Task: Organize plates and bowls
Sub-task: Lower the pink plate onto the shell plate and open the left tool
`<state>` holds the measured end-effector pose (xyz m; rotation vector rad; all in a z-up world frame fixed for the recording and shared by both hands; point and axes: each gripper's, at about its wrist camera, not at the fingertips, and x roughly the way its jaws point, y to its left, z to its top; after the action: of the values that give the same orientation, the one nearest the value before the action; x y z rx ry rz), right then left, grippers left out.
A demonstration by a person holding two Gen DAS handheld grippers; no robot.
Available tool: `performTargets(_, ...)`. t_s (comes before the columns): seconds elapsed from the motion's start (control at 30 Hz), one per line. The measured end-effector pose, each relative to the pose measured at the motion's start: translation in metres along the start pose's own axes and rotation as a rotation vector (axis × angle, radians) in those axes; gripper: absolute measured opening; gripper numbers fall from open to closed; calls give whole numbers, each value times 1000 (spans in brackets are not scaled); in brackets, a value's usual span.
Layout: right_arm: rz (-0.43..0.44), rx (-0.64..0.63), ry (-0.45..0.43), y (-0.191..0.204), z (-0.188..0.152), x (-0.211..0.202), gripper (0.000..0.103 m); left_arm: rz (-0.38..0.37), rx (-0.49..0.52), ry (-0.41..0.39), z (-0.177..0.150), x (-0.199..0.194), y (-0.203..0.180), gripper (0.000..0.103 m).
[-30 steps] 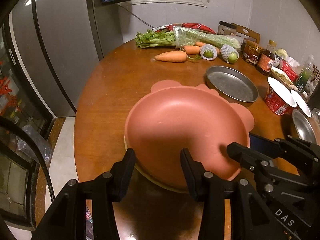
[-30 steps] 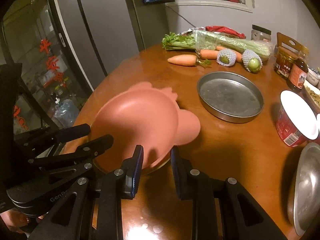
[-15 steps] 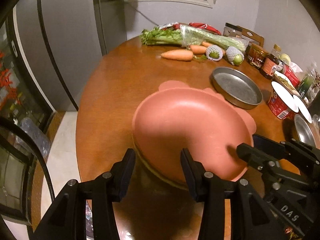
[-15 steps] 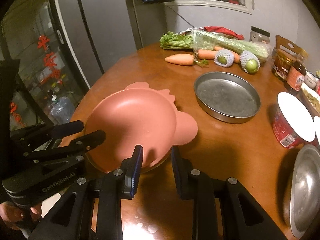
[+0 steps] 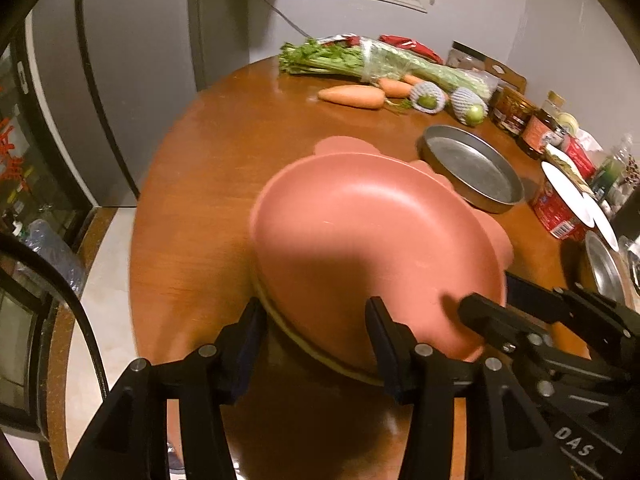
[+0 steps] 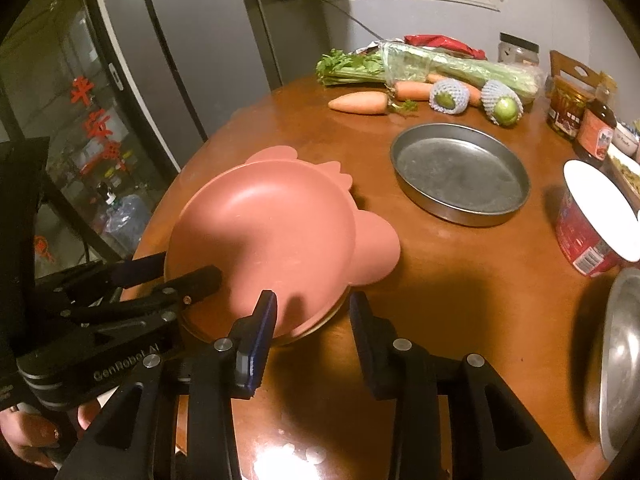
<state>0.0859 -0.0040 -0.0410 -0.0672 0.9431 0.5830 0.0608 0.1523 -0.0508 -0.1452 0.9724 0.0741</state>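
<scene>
Change, right gripper [image 6: 312,316]: one second ago its jaws stood narrow at the near rim of the pink plate [image 6: 264,240]; they have just been opening and now stand spread, with the rim between them. I cannot tell if the pads touch it.
Change, left gripper [image 5: 316,320]: its jaws have also just been opening a little. They stand apart around the plate's near edge, and the pads do not seem to press on it.
Change, plate: it lies a little more to the side than before, with its far edge lower. Under its near edge a thin yellowish rim [image 5: 304,344] of another dish shows.
Pose, left: the gripper points down and forward over the edge of the wooden table [image 5: 224,152]. In the right wrist view, one finger [image 6: 196,280] of it lies over the plate's surface and the other stays outside the rim.
Pose, right: it points steeply down at the plate's near side; a hand [image 6: 28,436] holds the other tool at lower left.
Plate position: near the table's front edge, well apart from the metal pan [image 6: 460,172].
</scene>
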Motion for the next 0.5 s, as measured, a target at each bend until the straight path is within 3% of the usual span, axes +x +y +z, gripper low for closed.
performTargets(0.5, 9, -14, 6, -18, 9, 10, 33, -10, 5, 20, 1, 1, -12, 53)
